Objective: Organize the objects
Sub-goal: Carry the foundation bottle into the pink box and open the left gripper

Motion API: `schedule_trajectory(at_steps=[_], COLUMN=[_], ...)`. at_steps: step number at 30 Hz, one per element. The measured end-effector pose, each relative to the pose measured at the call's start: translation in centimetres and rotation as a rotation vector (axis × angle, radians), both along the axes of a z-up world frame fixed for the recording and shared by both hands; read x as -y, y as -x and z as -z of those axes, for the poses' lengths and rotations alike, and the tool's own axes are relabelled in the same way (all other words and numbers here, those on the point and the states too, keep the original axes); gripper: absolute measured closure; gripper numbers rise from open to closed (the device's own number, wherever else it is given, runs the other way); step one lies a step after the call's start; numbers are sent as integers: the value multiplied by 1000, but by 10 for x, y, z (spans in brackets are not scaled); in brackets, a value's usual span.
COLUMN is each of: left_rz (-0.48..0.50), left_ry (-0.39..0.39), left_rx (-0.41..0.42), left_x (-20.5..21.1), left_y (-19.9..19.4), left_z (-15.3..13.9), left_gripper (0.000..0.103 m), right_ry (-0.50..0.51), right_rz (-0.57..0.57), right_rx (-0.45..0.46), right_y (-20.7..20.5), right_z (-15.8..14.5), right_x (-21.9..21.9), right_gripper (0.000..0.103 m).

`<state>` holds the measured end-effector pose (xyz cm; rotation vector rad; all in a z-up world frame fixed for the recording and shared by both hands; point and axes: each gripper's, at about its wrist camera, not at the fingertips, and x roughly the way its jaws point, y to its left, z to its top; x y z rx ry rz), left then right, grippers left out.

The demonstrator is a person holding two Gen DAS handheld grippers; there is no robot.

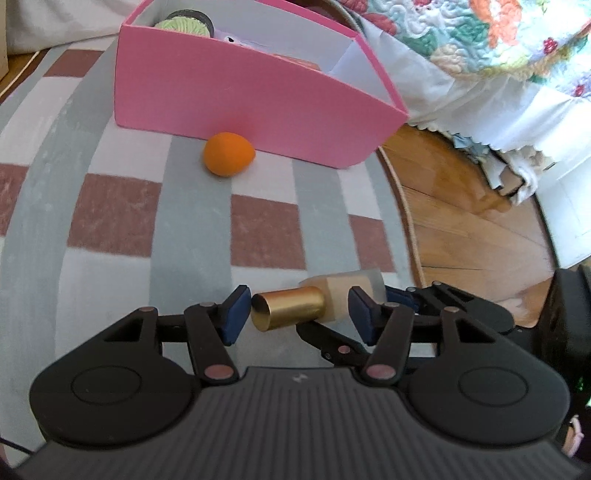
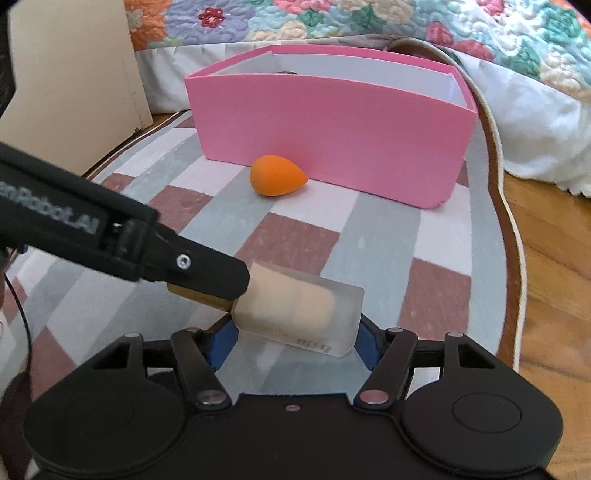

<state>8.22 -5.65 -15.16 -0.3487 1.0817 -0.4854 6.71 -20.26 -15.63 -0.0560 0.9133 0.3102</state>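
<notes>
A foundation bottle with a frosted body [image 2: 295, 310] and a gold cap [image 1: 288, 308] hangs just above the checked rug. My right gripper [image 2: 293, 341] is shut on the frosted body, with a blue pad at each end. My left gripper [image 1: 299, 315] straddles the gold cap lengthwise. Its left pad sits right by the cap's end and its right pad stands in front of the body, and neither visibly presses. In the right wrist view a left finger [image 2: 207, 266] hides most of the cap. An orange egg-shaped sponge [image 1: 228, 154] lies on the rug against the pink box [image 1: 258, 107].
The open pink box [image 2: 332, 147] has white inner walls and holds a green item [image 1: 184, 24] and others I can barely see. A bed with a floral quilt [image 1: 480, 37] stands behind it. Wooden floor [image 1: 461, 229] lies right of the rug edge. A cream panel [image 2: 74, 74] stands at the left.
</notes>
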Motion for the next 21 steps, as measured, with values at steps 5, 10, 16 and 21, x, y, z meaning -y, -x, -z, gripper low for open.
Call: schedule_trajectory(at_steps=[5,10,16,21], left_rz=[13,14,-1,-16], left_ry=[87,80,76,78], left_rx=[-4,49,75,77], left_x=[-10,-7,-9,-12], left_y=[19,35,42,43], left_z=[-11,-33,-60,-82], left_gripper=[47,47,47,47], right_ry=[-23,3,34,24], right_rz=[-17,-31,-53,-62], right_rx=[-3,43,109,107], right_y=[20,33,43,43], right_z=[-14,-35,-60,-80], right_x=[10,9,4,3], right_gripper=[32,32,32,32])
